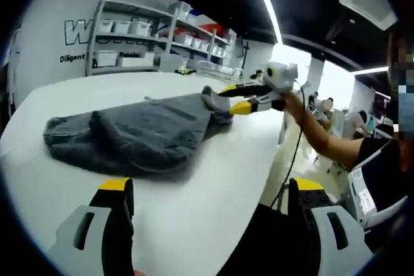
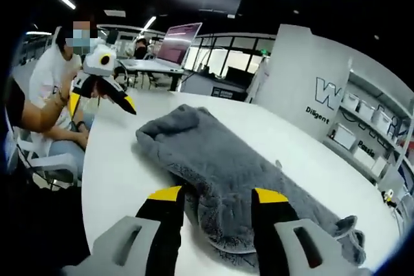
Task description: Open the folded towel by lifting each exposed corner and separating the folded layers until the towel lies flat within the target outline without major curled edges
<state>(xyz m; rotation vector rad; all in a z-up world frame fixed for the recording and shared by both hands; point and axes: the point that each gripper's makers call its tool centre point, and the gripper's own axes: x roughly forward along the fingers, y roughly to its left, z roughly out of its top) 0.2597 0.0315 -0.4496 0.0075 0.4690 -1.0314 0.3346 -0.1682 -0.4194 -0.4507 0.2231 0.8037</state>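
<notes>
A grey plush towel (image 1: 136, 137) lies bunched and partly folded on the white round table (image 1: 194, 218). My right gripper (image 1: 234, 98) comes in from the right, and its yellow-tipped jaws pinch the towel's far corner, which rises slightly toward it. In the right gripper view the towel (image 2: 220, 159) stretches away across the table (image 2: 123, 172), and its near edge fills the gap of my right gripper (image 2: 217, 194). My left gripper (image 1: 211, 185) is open and holds nothing, near the table's front edge and short of the towel. The left gripper (image 2: 101, 103) hovers beyond the table's far left rim, in a person's hand.
Metal shelves with white bins (image 1: 149, 30) stand behind the table. A white lettered partition (image 2: 310, 88) and a desk with a laptop (image 2: 174, 46) lie beyond it. People sit near the left rim (image 2: 58, 75). The table edge drops off at the right (image 1: 272, 159).
</notes>
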